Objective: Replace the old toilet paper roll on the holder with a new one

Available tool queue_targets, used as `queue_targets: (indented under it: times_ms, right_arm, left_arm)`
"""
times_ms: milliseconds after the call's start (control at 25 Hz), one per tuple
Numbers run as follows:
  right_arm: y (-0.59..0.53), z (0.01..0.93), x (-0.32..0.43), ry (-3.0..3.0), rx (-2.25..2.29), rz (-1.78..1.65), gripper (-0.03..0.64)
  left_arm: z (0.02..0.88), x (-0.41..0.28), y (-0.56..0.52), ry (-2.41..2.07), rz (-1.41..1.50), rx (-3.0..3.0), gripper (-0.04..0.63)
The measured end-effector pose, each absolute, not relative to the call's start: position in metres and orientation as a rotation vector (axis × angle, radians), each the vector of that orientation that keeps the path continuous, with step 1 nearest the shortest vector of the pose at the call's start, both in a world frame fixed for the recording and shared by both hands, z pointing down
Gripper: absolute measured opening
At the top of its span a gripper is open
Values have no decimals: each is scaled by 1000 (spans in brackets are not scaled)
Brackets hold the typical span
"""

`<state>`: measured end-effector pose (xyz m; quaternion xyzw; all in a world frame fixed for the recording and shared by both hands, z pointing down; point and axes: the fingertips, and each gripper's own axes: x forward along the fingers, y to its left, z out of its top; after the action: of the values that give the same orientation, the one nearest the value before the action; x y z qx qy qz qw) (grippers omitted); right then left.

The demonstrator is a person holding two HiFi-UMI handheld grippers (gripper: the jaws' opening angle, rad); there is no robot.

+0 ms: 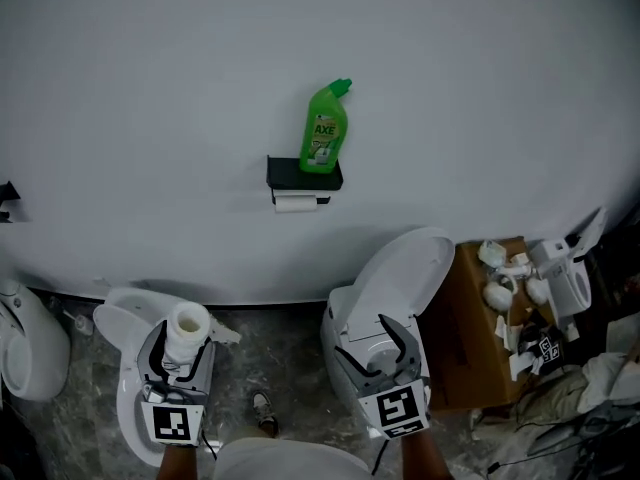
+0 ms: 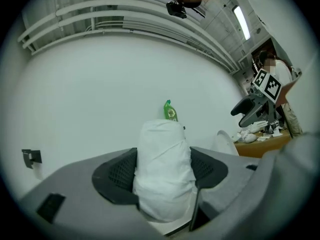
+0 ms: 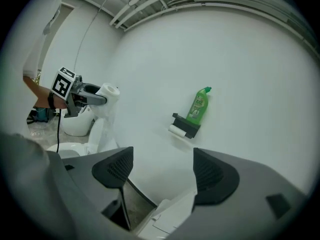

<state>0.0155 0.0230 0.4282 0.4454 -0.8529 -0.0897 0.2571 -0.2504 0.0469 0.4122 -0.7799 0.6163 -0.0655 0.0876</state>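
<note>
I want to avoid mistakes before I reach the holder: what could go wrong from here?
The green bottle stands on top of the holder, right above the old roll; the empty right gripper may knock it down while pulling that roll out. The left gripper holds the new roll, whose loose end could catch.

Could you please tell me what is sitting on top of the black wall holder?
A green cleaner bottle stands upright on the holder. The thin old roll hangs beneath; how it is mounted is hidden.
</note>
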Motion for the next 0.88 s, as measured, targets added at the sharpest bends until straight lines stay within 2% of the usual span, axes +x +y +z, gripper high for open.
queue_targets:
  times_ms: [360,880]
  right_arm:
    - [-56,425,-22,-2198,1230,-223,347]
    - [-148,437,-35,-2281,1130,-225,345]
  left_arm:
    - [412,-284,-53,1765,-138,-2424,301]
    - [398,-262,-101,1834,-88,-2398,301]
